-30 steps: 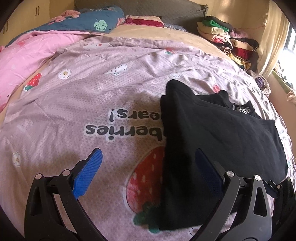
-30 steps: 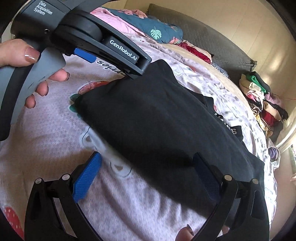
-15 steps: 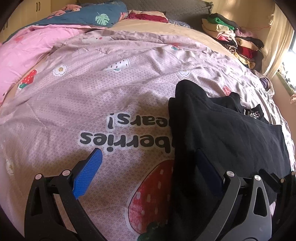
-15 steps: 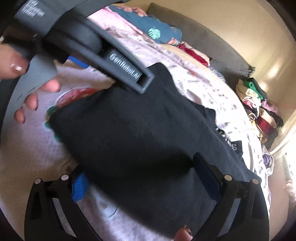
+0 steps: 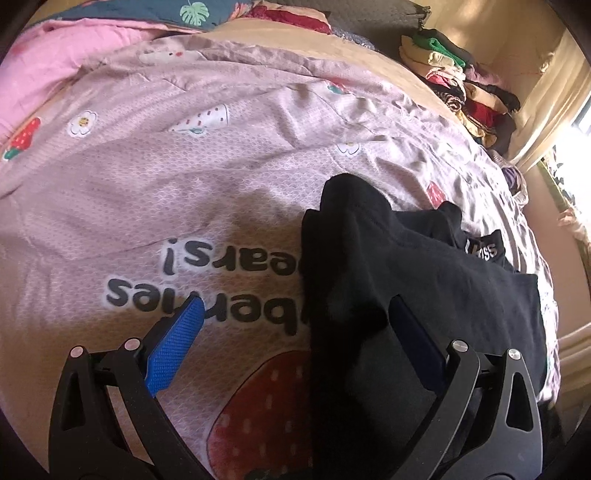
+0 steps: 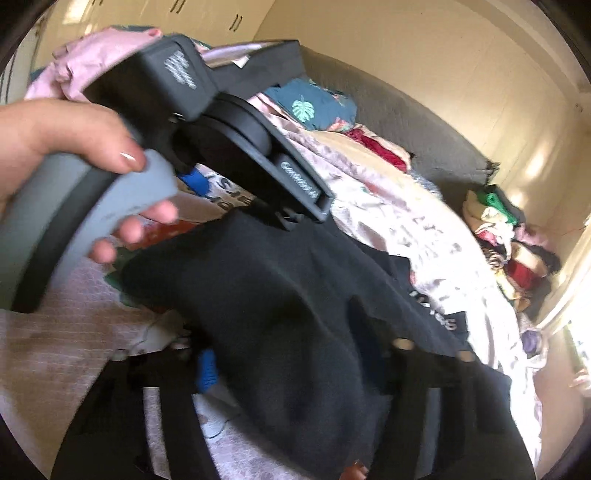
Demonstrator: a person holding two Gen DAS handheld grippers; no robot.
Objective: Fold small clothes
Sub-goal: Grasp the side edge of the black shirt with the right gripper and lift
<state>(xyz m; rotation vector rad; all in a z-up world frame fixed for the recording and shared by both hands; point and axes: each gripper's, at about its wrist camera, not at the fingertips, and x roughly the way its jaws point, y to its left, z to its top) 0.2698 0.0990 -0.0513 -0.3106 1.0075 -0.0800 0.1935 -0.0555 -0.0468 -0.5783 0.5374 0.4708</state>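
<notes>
A black garment lies partly folded on the pink strawberry-print bedspread. My left gripper is open; its left blue pad is over the bedspread and its right pad is over the garment's left edge. In the right wrist view the garment bulges up and drapes across my right gripper. Its left blue pad shows at the cloth's edge and the right finger is hidden by cloth. The left gripper body and hand are at upper left.
A pile of mixed clothes sits at the far right of the bed by the wall. A pink quilt and a blue leaf-print pillow lie at the far left. A grey headboard runs behind.
My right gripper has pushed under and into the black garment, which now lifts and covers it. My left gripper has shifted slightly forward along the garment's left edge, still open.
</notes>
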